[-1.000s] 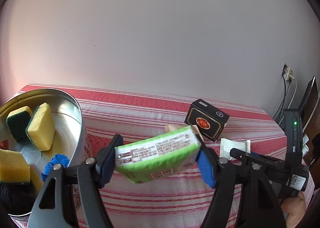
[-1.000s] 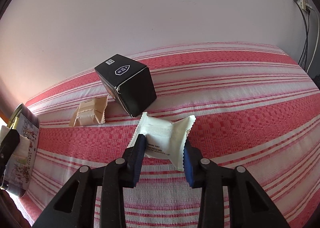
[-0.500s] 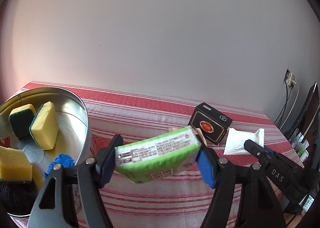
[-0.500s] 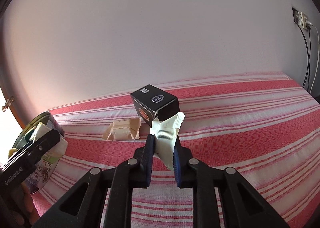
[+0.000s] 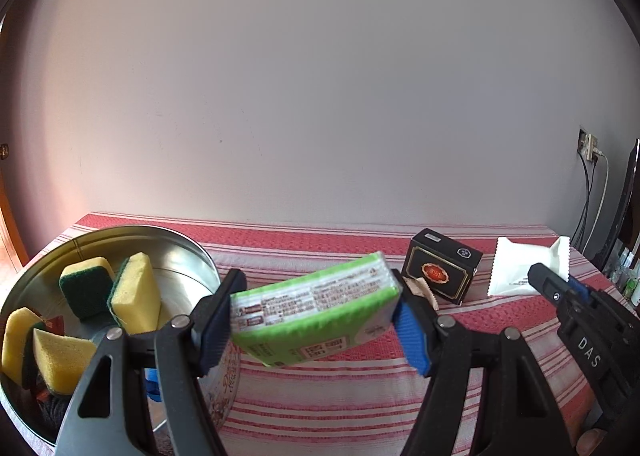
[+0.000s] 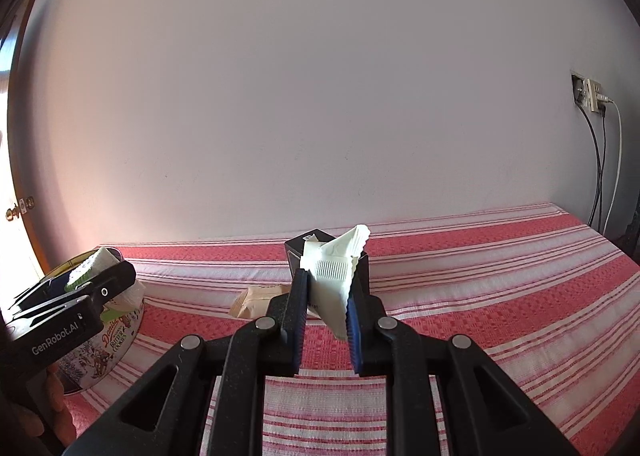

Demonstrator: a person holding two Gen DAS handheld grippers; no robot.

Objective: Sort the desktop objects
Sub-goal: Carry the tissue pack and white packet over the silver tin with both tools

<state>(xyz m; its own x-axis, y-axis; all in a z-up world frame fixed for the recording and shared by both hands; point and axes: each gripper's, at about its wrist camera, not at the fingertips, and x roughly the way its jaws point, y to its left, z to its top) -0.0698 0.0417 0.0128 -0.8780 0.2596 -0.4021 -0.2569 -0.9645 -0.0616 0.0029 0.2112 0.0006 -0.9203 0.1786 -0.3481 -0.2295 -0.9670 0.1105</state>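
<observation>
My left gripper (image 5: pixel 314 306) is shut on a green-and-white packet (image 5: pixel 316 316) and holds it tilted above the striped cloth, just right of the round metal tin (image 5: pixel 192 256). My right gripper (image 6: pixel 327 292) is shut on a white sachet (image 6: pixel 334 276) and holds it lifted off the table; the sachet also shows in the left wrist view (image 5: pixel 520 268). A black box (image 5: pixel 442 271) and a small beige sachet (image 6: pixel 256 300) lie on the cloth behind.
The tin holds several yellow-and-green sponges (image 5: pixel 134 298) and something blue. It shows at the left in the right wrist view (image 6: pixel 108 340). The red striped tablecloth (image 6: pixel 500 288) reaches the wall. Cables and a socket (image 6: pixel 592 96) are at the right.
My right gripper has closed on the white sachet and lifted it off the cloth. My left gripper has kept hold of the green packet and risen slightly.
</observation>
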